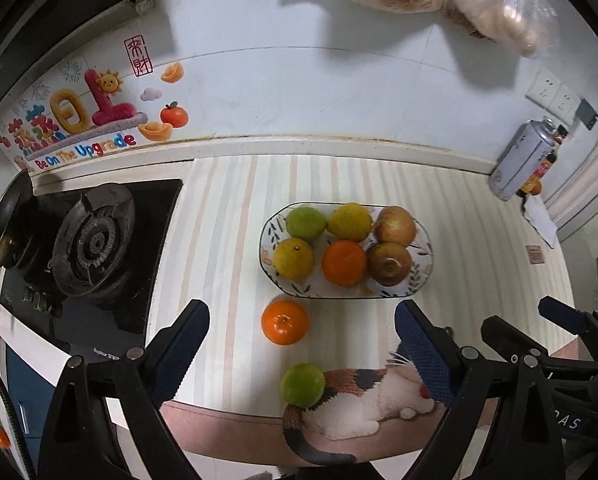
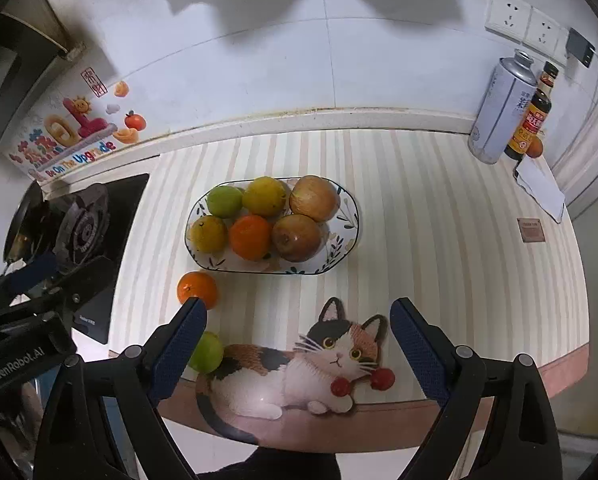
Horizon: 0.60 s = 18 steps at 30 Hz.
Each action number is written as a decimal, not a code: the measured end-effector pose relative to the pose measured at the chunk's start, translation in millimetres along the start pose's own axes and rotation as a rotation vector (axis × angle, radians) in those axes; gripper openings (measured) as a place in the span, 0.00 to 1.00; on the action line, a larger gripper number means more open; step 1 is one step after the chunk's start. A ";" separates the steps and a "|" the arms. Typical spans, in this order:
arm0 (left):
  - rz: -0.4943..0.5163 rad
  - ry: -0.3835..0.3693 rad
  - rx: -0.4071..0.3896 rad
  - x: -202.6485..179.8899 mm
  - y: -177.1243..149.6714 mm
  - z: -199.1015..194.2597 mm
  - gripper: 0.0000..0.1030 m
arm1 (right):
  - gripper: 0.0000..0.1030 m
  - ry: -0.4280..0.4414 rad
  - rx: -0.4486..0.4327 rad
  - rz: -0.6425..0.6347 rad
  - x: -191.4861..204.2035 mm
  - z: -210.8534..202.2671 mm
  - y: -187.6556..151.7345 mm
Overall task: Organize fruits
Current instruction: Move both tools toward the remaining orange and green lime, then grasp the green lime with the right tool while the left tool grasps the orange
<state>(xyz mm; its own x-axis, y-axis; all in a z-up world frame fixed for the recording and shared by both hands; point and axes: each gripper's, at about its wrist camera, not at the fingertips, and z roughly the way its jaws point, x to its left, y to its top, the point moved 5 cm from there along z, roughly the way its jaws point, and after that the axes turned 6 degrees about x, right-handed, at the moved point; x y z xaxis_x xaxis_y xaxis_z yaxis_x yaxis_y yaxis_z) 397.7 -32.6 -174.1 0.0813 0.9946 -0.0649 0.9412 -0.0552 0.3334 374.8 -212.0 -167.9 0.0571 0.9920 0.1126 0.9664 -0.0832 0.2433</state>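
Note:
An oval patterned plate [image 1: 423, 276] [image 2: 349, 216] on the striped counter holds several fruits: green, yellow, orange and brownish ones. A loose orange [image 1: 285, 322] [image 2: 198, 289] lies just in front of the plate. A loose green fruit [image 1: 302, 384] [image 2: 207, 352] lies nearer the counter edge, on the tail end of a cat-shaped mat [image 1: 371, 404] [image 2: 299, 372]. My left gripper [image 1: 303, 352] is open and empty, above the two loose fruits. My right gripper [image 2: 299, 344] is open and empty over the cat mat, its left finger beside the green fruit.
A gas stove [image 1: 95, 240] [image 2: 83, 228] with a pan [image 1: 7, 220] is at the left. A gas canister [image 1: 519, 160] [image 2: 499, 112] and a sauce bottle [image 2: 533, 116] stand at the back right. The counter's front edge [image 2: 379, 424] is close below the mat.

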 end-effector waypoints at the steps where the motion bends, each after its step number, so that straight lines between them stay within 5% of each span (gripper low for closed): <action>1: 0.002 -0.004 -0.002 -1.1 -2.2 -1.2 0.92 | 0.92 0.005 -0.002 0.004 -0.2 -0.9 -2.6; 7: -0.010 0.010 0.025 7.1 -14.7 9.0 0.94 | 0.92 0.079 0.058 0.020 8.6 21.2 -22.0; 18: -0.089 0.313 0.179 91.1 -69.1 78.8 0.98 | 0.92 0.309 0.362 0.073 66.9 171.9 -78.4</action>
<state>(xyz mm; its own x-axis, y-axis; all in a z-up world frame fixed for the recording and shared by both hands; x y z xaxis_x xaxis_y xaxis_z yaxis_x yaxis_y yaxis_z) 365.9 54.9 -277.1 -0.0814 0.9734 0.2141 0.9847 0.0454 0.1681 346.0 -122.7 -345.0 0.1037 0.9057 0.4111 0.9909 -0.0587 -0.1208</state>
